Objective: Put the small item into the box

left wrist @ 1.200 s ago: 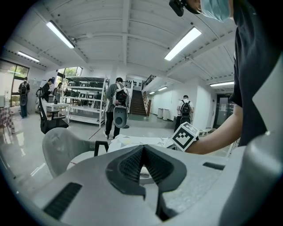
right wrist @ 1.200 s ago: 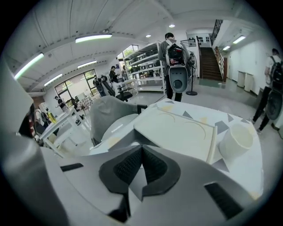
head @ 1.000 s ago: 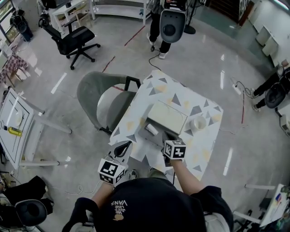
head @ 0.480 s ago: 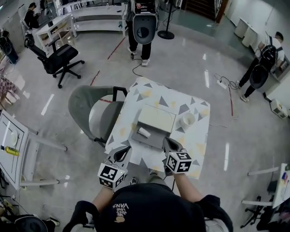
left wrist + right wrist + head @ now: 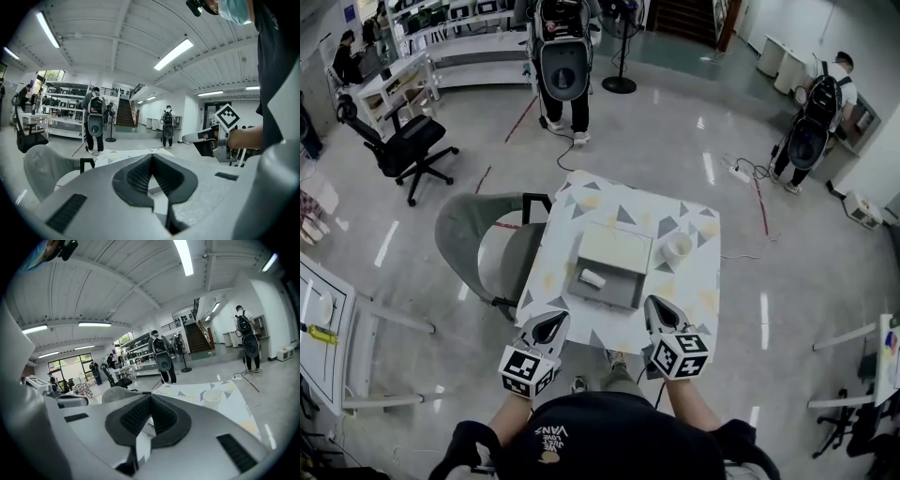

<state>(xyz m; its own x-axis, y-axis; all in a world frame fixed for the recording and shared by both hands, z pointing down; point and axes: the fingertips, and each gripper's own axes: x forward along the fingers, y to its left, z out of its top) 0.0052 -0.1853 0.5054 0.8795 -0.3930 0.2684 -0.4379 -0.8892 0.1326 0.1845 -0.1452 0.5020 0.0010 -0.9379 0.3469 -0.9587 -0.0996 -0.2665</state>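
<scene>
An open box (image 5: 617,296) lies in the middle of the patterned table (image 5: 698,281), its pale lid (image 5: 615,249) raised at the far side. A small white cylinder-shaped item (image 5: 592,278) lies inside the grey box tray. My left gripper (image 5: 549,325) (image 5: 152,156) hovers at the table's near edge, shut and empty. My right gripper (image 5: 657,308) (image 5: 150,397) hangs beside it, also shut with nothing between the jaws. Both stand apart from the box, short of its near side.
A white cup (image 5: 679,247) (image 5: 213,396) stands right of the box. A grey chair (image 5: 478,239) sits against the table's left side. People with backpacks (image 5: 563,66) stand on the floor beyond; an office chair (image 5: 403,145) and desks lie at far left.
Both grippers have drawn back from the box toward the person; the right one was close to the box's near side. The small item stays in the box.
</scene>
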